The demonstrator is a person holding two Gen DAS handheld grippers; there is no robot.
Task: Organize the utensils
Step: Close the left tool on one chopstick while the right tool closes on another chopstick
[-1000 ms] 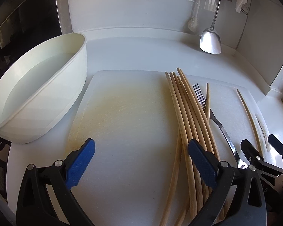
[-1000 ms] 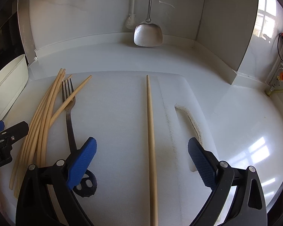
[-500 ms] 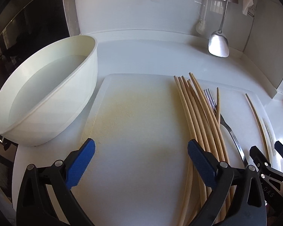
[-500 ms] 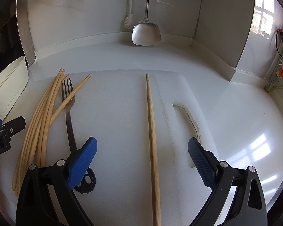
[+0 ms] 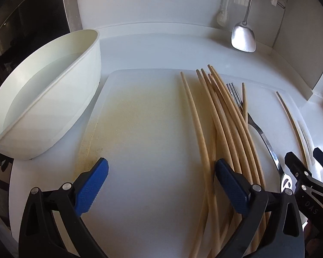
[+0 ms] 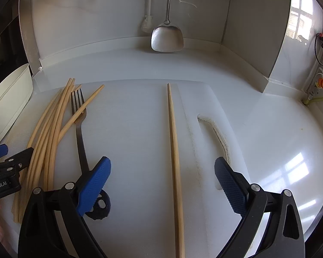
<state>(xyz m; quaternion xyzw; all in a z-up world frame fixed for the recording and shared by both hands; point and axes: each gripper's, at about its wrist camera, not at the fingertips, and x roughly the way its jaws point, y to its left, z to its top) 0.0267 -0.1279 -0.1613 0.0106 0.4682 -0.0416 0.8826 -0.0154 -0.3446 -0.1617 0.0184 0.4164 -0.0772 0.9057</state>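
Note:
Several long wooden chopsticks (image 5: 224, 129) lie in a loose bundle on a white cutting board (image 5: 144, 133), one (image 5: 196, 120) splayed off to the left. A metal fork (image 5: 258, 129) lies beside them, one chopstick across its tines. My left gripper (image 5: 161, 185) is open and empty, its right finger over the bundle. In the right wrist view the bundle (image 6: 47, 135) and fork (image 6: 79, 124) lie left. A single chopstick (image 6: 174, 150) lies between the open fingers of my right gripper (image 6: 162, 178).
A white oval bowl (image 5: 43, 107) stands left of the board. A metal spatula (image 6: 168, 36) hangs at the back wall. The board has a handle slot (image 6: 215, 133) on its right. The white counter (image 6: 280, 129) extends right.
The left gripper has shifted right toward the bundle, and one chopstick has splayed off to the left. The right gripper has barely moved.

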